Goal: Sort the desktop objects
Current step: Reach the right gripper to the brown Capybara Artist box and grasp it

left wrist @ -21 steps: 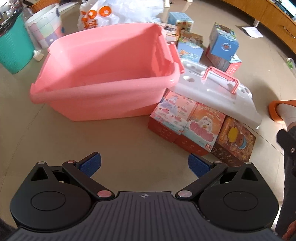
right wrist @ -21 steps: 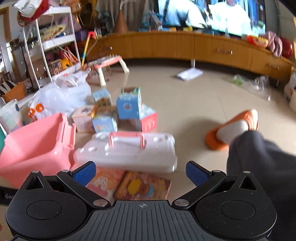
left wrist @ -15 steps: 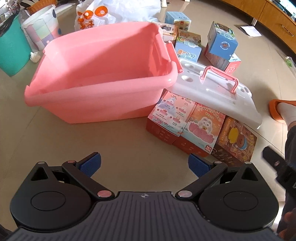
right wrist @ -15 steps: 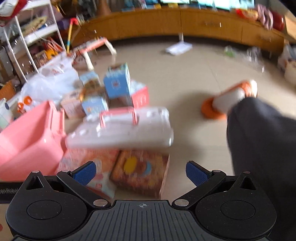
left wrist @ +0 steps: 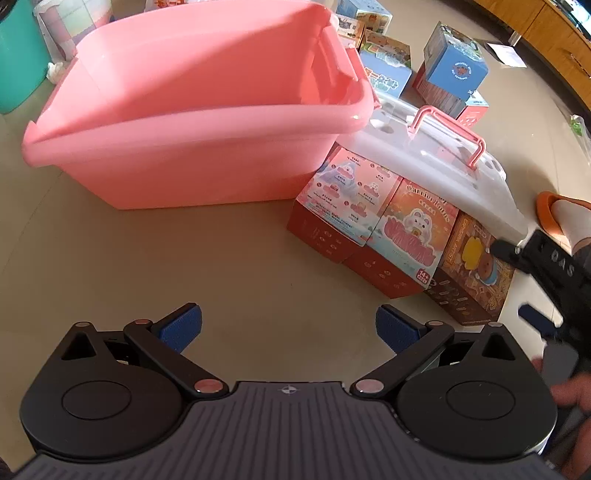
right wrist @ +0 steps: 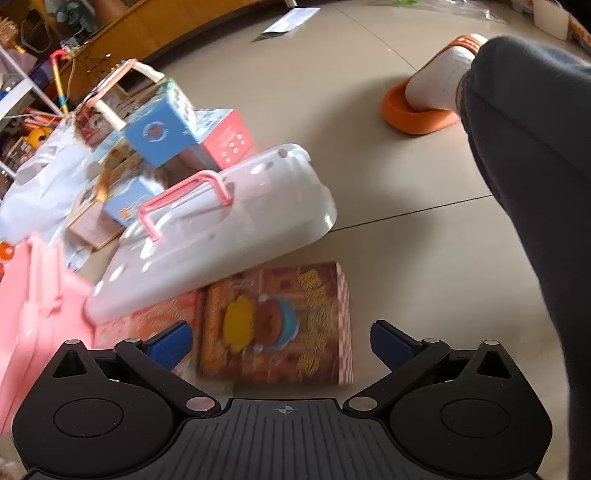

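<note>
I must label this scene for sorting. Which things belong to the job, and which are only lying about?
Job: pink bin; white lid; brown box; two pink boxes; blue box.
Lying about: teal bucket; slipper; paper; white bag.

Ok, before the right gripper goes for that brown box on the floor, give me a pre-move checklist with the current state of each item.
1. Right gripper open: ok.
2. Nothing held in it: ok.
3. Brown box between the fingers' line: ok, roughly centred.
4. Box top free: not ok, white lid seems to overlap its far edge.
5. Pink bin empty and open: ok.
6. Left gripper clear of the box: ok, open over bare floor.
</note>
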